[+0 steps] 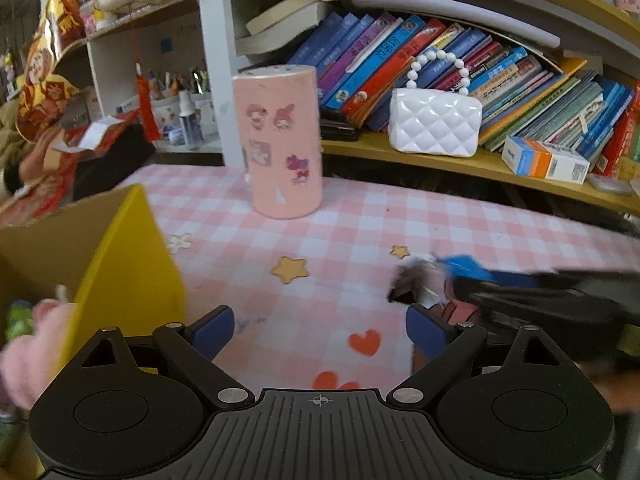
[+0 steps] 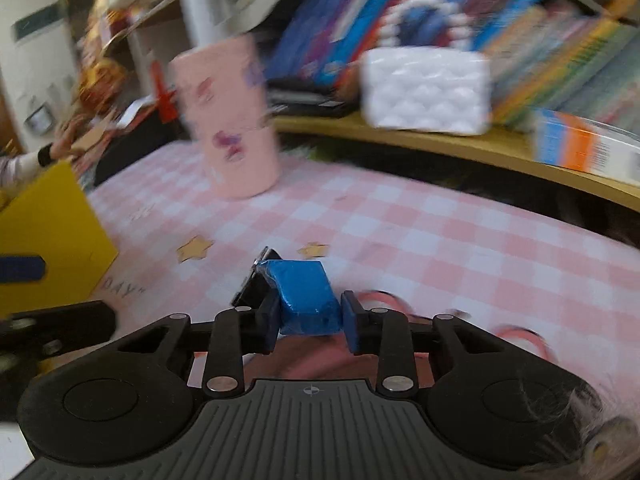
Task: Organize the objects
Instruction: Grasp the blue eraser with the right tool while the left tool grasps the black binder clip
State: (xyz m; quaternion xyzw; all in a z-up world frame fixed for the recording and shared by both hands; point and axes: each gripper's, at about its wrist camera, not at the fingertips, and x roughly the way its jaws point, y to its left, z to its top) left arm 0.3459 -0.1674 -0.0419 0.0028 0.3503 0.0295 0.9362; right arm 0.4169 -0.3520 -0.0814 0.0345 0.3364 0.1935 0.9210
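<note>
My right gripper [image 2: 309,322] is clamped on a blue block [image 2: 306,300], low in the middle of the right wrist view, a pad pressing each side of it; a black piece [image 2: 256,284] sticks out at the block's upper left, and I cannot tell what it is or whether it is joined to the block. In the left wrist view that same blue block [image 1: 464,266] sits at the right, blurred, with a dark feathery thing [image 1: 408,280] beside it that I cannot make out. My left gripper [image 1: 319,330] stands wide apart with nothing between its pads, over the pink checked cloth of the desk [image 1: 400,216]. At the left edge is a yellow box [image 1: 132,264], cut off by the frame; inside I see only a pink mass [image 1: 36,344] and a green scrap [image 1: 18,318], too blurred to name. A pink tub [image 1: 282,140] with cartoon stickers stands upright on the desk in the upper middle; its top is closed with small holes, so its contents are hidden. On the shelf [image 1: 460,160] behind sit a white quilted bag [image 1: 434,126] with a bead handle, shut, and to its right a small blue and orange carton [image 1: 544,158]. Leaning books [image 1: 384,56] fill the shelf behind them. Cups of pens [image 1: 176,88] show in the upper left, partly hidden. The right wrist view is smeared throughout.
</note>
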